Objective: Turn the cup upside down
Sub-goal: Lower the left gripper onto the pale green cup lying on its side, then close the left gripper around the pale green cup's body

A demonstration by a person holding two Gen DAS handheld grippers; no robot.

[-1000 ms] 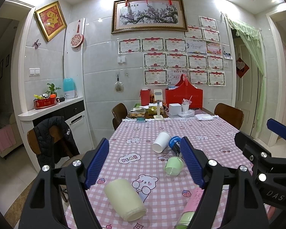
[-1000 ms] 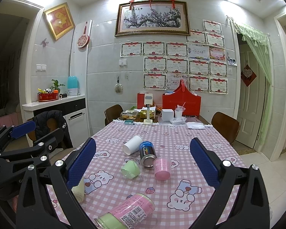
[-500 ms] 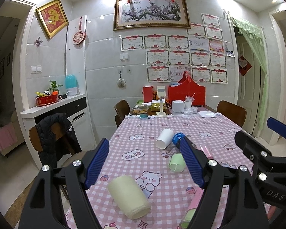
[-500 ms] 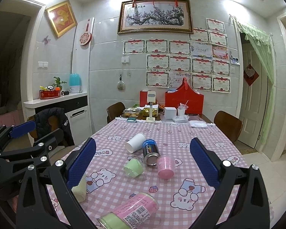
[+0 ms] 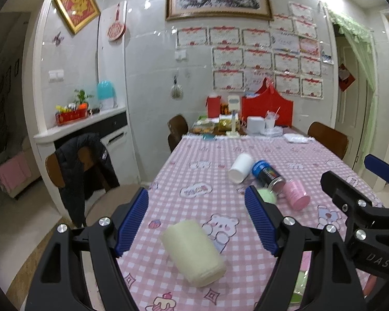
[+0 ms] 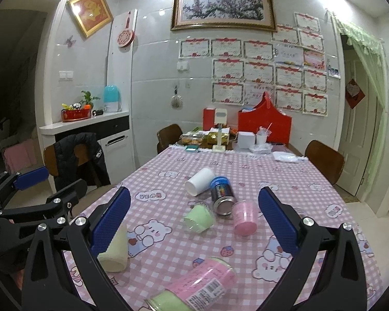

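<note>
Several cups lie on their sides on the pink checked tablecloth. A pale yellow cup lies nearest, just ahead of my open, empty left gripper; it also shows in the right wrist view. Farther off lie a white cup, a green cup and a pink cup. My right gripper is open and empty above the table's near part.
A blue-topped metal can lies between the cups. A pink-labelled can lies near the front edge. Red boxes and clutter stand at the far end. Chairs stand around; one carries a black jacket.
Both grippers have tilted and lifted slightly, so the table sits higher in view. The yellow cup now lies more centred between the left fingers. No cup has moved.
</note>
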